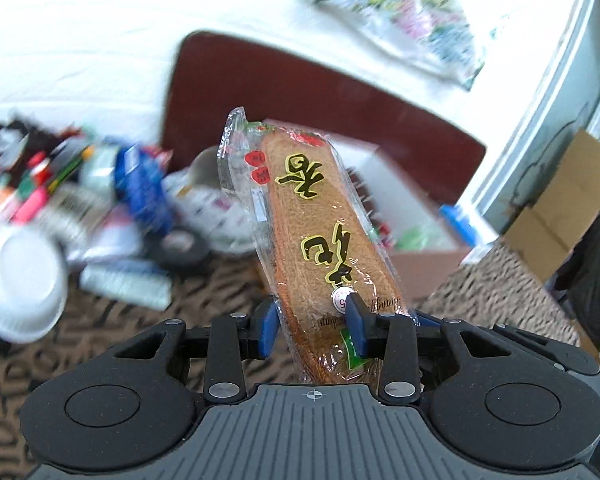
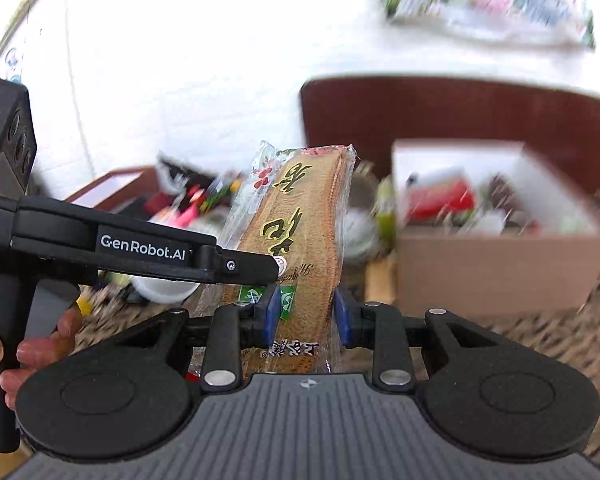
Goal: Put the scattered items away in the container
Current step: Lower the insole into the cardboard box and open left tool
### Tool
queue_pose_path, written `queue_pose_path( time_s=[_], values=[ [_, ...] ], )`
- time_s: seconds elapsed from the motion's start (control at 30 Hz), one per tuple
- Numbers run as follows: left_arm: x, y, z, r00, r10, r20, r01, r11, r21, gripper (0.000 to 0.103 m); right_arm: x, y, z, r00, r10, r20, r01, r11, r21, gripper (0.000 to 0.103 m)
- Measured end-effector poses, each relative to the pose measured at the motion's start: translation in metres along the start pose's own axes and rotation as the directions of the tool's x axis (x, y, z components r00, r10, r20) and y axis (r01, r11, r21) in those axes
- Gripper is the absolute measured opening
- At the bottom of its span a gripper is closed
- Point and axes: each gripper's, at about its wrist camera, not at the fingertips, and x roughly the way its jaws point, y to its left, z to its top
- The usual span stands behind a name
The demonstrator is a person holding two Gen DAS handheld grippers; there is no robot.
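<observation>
A long brown cake in a clear wrapper with yellow characters [image 1: 320, 224] is held up in the air by both grippers. My left gripper [image 1: 314, 322] is shut on its lower end. My right gripper [image 2: 306, 314] is also shut on the cake packet [image 2: 300, 224], just below the left gripper's finger [image 2: 240, 266], which reaches in from the left. The cardboard box [image 2: 496, 268] with several items inside stands to the right; it shows behind the packet in the left wrist view [image 1: 416, 220].
A blurred pile of scattered items [image 1: 100, 192] lies at the left, with a white bowl [image 1: 20, 280] and pens. A dark red board [image 1: 308, 92] stands behind. The surface has a brown patterned cover [image 1: 180, 304]. A brown carton [image 1: 568, 200] sits far right.
</observation>
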Motion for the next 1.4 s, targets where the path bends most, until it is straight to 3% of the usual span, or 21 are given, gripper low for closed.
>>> queue_pose_path(
  time_s=[0.23,0.53,0.83,1.1,1.3,1.33,1.37,1.4],
  values=[
    [0.044,-0.041,0.053,0.998,-0.052,0.039,0.050,0.998,0.039,0.043,0.002,-0.049,0.052,0.995,-0.083,0.059,0.083,0.997,-0.002,0.033],
    [0.134,-0.072,0.104,0.995,-0.093,0.020,0.092,0.995,0.030,0.042,0.040,-0.122,0.096,0.981,-0.187,0.053,0.187,0.982,0.000,0.033],
    [0.232,-0.074,0.112,0.988,-0.140,-0.069,0.139,0.990,-0.032,0.042,0.095,-0.192,0.107,0.964,-0.265,-0.013,0.265,0.964,-0.019,0.033],
    [0.295,-0.069,0.100,0.978,-0.144,-0.154,0.135,0.989,-0.067,0.043,0.136,-0.229,0.088,0.945,-0.305,-0.118,0.302,0.952,-0.041,0.033],
    [0.315,-0.071,0.095,0.973,-0.131,-0.193,0.125,0.991,-0.042,0.056,0.156,-0.237,0.079,0.930,-0.336,-0.149,0.331,0.942,-0.056,0.036],
    [0.316,-0.070,0.094,0.974,-0.113,-0.198,0.107,0.993,-0.044,0.063,0.158,-0.237,0.078,0.926,-0.344,-0.153,0.339,0.939,-0.062,0.038],
    [0.316,-0.066,0.094,0.975,-0.094,-0.202,0.083,0.995,-0.059,0.073,0.160,-0.236,0.077,0.921,-0.358,-0.156,0.351,0.934,-0.073,0.042],
    [0.315,-0.062,0.094,0.975,-0.074,-0.208,0.058,0.995,-0.081,0.079,0.162,-0.235,0.076,0.912,-0.379,-0.155,0.369,0.925,-0.088,0.055]
  ],
)
